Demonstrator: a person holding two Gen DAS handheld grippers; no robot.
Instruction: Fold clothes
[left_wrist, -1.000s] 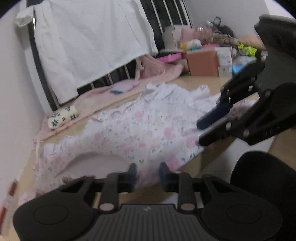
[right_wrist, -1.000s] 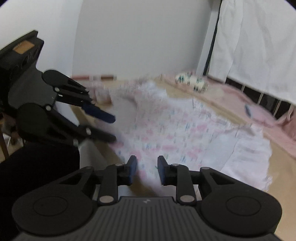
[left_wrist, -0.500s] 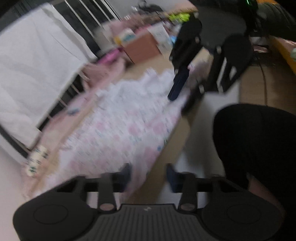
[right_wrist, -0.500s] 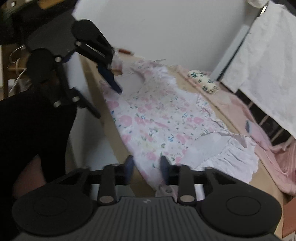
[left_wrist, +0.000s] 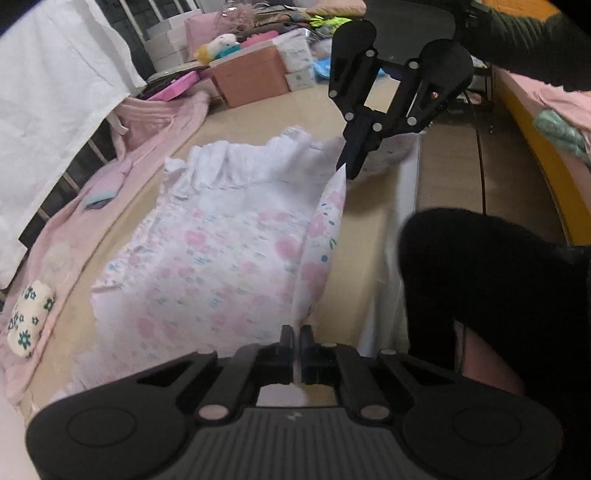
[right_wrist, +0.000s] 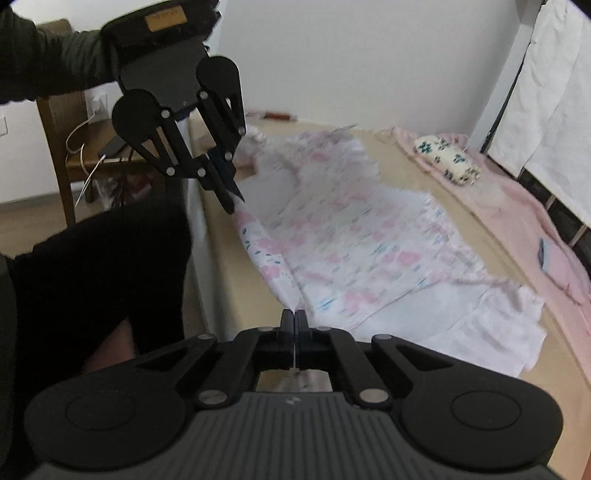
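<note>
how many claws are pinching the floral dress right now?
2. The left claw grips the near edge of the dress at one end; the right claw grips that edge at the other end.
</note>
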